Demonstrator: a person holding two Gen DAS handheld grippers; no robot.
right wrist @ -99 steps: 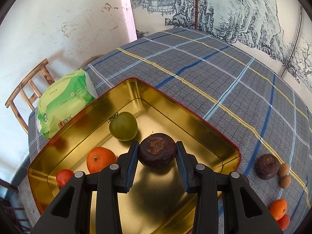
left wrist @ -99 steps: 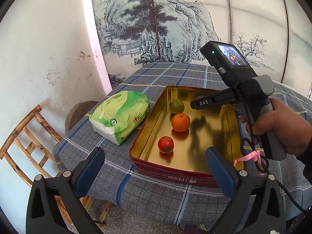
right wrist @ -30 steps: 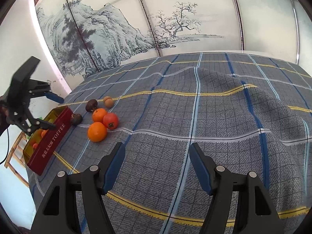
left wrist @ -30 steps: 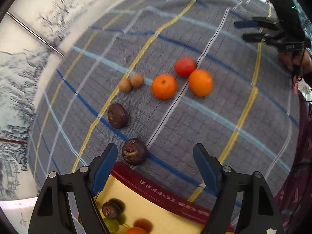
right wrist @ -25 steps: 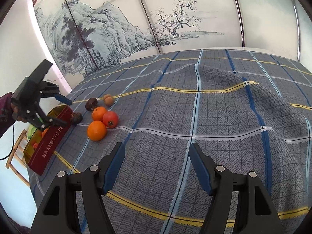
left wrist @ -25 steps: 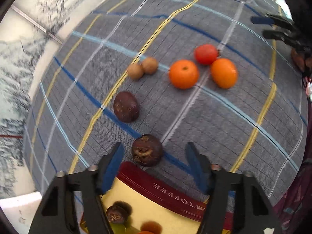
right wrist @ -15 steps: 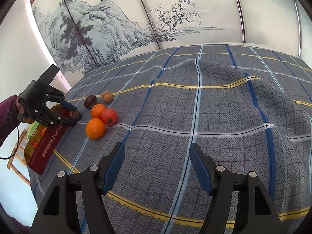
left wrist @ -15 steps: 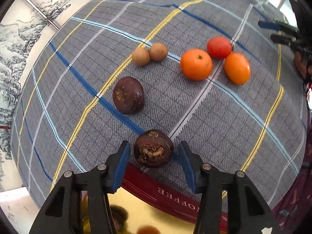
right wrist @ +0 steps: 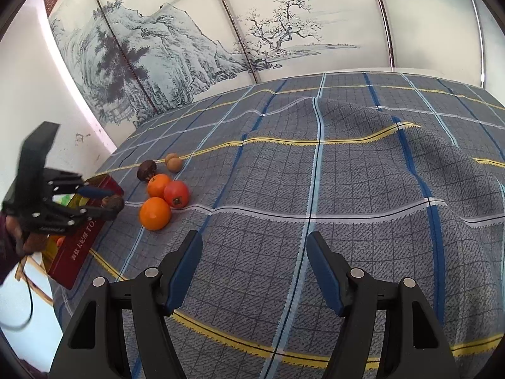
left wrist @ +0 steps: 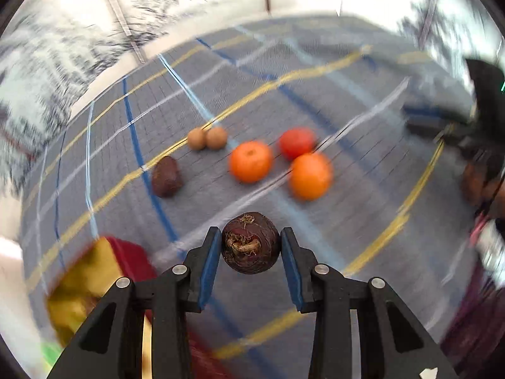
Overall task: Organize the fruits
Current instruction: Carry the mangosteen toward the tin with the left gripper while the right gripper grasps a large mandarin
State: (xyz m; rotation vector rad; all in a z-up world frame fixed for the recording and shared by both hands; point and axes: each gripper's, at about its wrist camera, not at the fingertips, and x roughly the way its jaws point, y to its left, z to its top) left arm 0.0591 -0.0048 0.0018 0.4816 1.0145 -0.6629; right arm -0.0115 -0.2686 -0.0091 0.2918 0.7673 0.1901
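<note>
My left gripper [left wrist: 251, 242] is shut on a dark brown wrinkled fruit [left wrist: 251, 242] and holds it above the cloth, near the red and gold tin [left wrist: 94, 268]. From the right wrist view the left gripper [right wrist: 109, 200] carries that fruit [right wrist: 114, 203] beside the tin [right wrist: 82, 243]. On the cloth lie another dark fruit [left wrist: 166, 177], two small brown fruits [left wrist: 206, 138], two oranges [left wrist: 251, 161] [left wrist: 310, 176] and a red fruit [left wrist: 296, 143]. My right gripper [right wrist: 254, 260] is open and empty, well back from the fruit group [right wrist: 164, 197].
A grey plaid cloth [right wrist: 347, 189] covers the table, with raised folds at the right. A painted screen [right wrist: 189, 47] stands behind the table. The tin sits at the table's left edge. The left wrist view is blurred by motion.
My left gripper closed around the dark fruit next to the tin and has lifted it off the cloth, and it is swinging. The right gripper has stayed open and almost still.
</note>
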